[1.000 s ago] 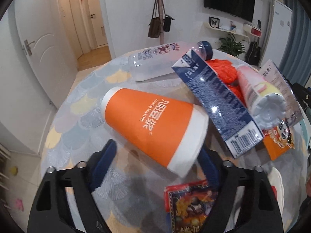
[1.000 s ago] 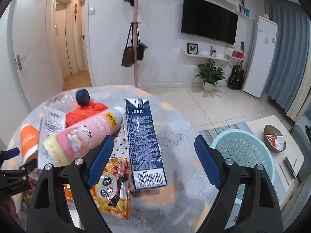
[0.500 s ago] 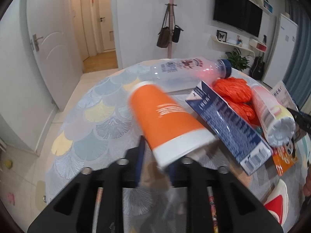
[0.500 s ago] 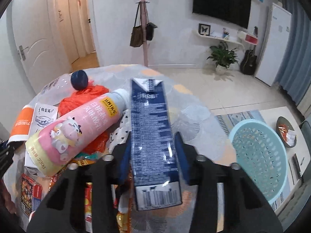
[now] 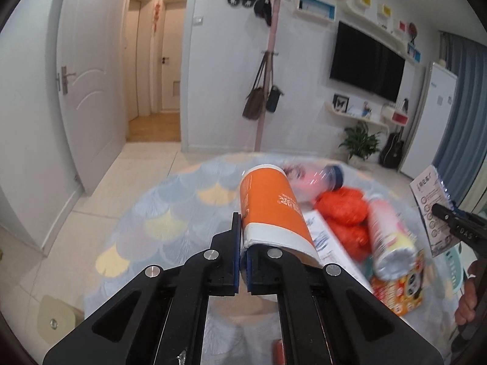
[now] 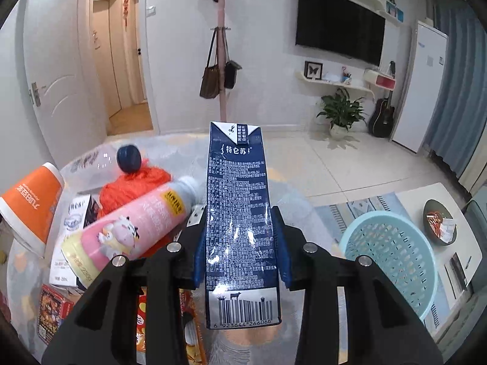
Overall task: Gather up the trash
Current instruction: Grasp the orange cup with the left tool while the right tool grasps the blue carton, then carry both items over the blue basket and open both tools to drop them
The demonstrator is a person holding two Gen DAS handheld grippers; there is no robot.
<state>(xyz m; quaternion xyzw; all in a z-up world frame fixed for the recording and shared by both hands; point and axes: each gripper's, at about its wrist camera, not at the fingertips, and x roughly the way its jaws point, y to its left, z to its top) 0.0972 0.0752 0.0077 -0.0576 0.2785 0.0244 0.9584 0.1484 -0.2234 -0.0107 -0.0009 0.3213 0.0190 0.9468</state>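
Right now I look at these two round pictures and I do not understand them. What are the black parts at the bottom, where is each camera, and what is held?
The black parts are hand-held grippers, one in each of a person's hands; there is no robot arm. Each picture comes from a wide-angle camera on one gripper, looking forward along its two fingers.

In the left view, the left gripper is shut on the rim of an orange paper cup, which looks lifted off the table. In the right view, the right gripper clamps a dark blue milk carton.

On the round table lie a pink bottle, an orange-red net bag, a clear bottle with a dark cap and snack wrappers. A light blue basket stands on the floor.
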